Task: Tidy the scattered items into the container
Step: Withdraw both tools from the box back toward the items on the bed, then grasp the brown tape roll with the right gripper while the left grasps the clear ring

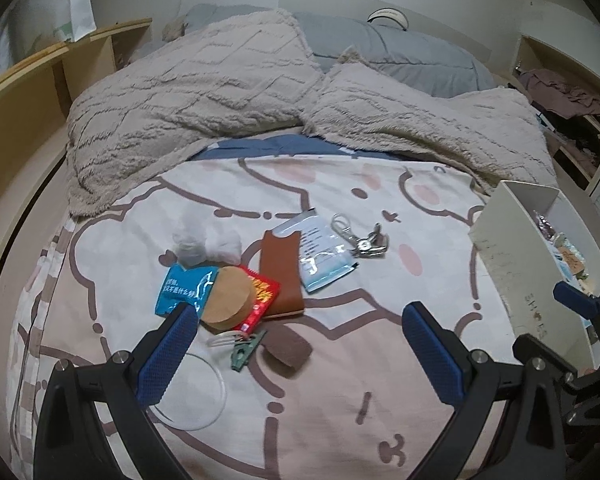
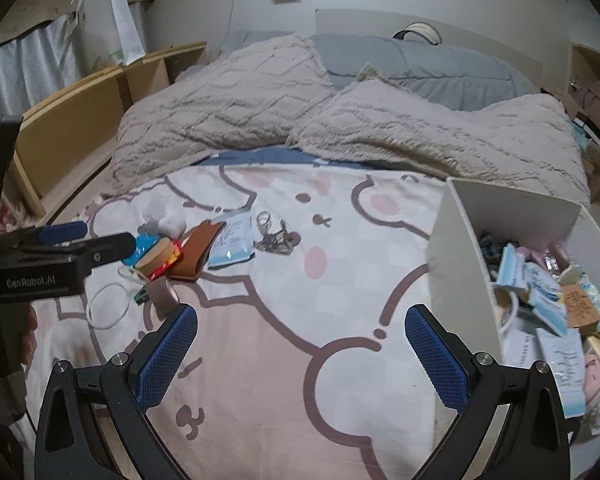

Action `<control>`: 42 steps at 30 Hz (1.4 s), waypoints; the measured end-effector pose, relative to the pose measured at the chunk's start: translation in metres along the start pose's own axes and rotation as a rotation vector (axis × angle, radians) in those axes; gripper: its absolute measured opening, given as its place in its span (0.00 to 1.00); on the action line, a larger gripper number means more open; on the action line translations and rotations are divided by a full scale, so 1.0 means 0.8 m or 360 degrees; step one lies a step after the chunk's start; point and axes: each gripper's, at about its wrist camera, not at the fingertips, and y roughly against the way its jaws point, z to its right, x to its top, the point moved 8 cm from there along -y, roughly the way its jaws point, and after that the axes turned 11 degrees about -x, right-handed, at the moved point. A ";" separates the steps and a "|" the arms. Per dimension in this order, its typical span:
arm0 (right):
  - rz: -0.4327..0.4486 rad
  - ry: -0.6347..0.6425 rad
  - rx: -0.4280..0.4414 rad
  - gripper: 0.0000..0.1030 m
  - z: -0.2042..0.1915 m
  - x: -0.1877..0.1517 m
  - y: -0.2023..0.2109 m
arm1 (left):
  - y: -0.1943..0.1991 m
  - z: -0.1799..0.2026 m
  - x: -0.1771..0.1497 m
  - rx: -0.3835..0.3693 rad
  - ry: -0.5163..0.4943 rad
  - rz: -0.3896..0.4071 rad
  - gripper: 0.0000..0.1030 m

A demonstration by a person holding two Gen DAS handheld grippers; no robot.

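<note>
A heap of small items lies on the bed sheet: a blue packet, a tan round disc on a red packet, a brown leather case, a clear mask packet, keys, a brown tape roll, a green clip and a clear ring. My left gripper is open just short of the heap, over the tape roll. The white box stands at the right, holding several packets. My right gripper is open over bare sheet, left of the box.
White wadded tissue lies behind the heap. A beige fluffy blanket and grey pillows cover the far half of the bed. Wooden shelving runs along the left. The left gripper shows at the left in the right wrist view.
</note>
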 end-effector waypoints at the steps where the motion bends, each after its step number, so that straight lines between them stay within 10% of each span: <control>1: -0.0013 0.0007 0.0004 1.00 -0.003 -0.003 -0.005 | -0.003 -0.006 -0.001 0.0004 0.0007 -0.0008 1.00; 25: -0.0160 0.0224 0.0203 1.00 -0.140 -0.018 -0.093 | -0.039 -0.184 -0.050 0.0197 0.0346 -0.0116 1.00; 38: -0.0120 0.0428 0.0272 1.00 -0.208 -0.031 -0.113 | -0.040 -0.186 -0.074 0.0041 0.0231 -0.0148 1.00; 42: -0.0155 0.0405 0.0402 0.69 -0.217 -0.038 -0.114 | -0.046 -0.174 -0.084 0.0031 0.0119 -0.0178 1.00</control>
